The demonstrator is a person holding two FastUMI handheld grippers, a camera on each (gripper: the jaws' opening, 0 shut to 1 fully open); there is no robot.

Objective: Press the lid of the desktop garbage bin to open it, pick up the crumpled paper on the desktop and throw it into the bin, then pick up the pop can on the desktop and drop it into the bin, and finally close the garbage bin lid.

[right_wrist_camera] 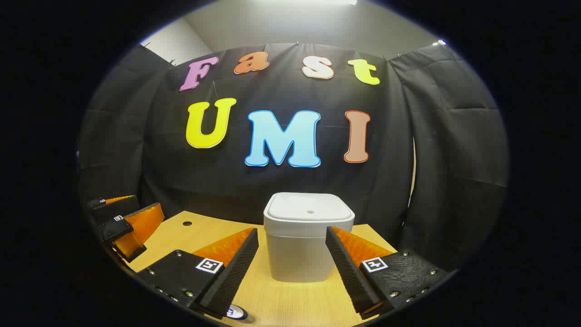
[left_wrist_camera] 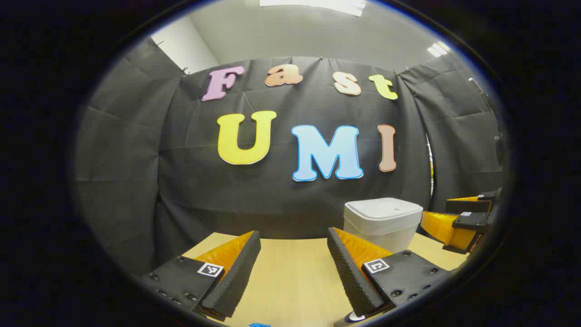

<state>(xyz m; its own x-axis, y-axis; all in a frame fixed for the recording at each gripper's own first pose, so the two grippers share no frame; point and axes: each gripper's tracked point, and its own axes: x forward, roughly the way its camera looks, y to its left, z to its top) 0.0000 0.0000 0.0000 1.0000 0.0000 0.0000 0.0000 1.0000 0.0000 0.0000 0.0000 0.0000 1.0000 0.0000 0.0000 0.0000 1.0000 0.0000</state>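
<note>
Right gripper view is where the worktop (right_wrist_camera: 190, 236) is seen carrying the garbage bin (right_wrist_camera: 307, 247), which stands upright dead ahead of the right gripper (right_wrist_camera: 292, 265), framed between its parted, empty fingers. Its lid (right_wrist_camera: 309, 209) is shut, with the press spot at the lid's centre. From the left gripper (left_wrist_camera: 294, 268), likewise held apart and empty, the bin lies off to the right and farther away. The right gripper is judged nearer for the press.
</note>
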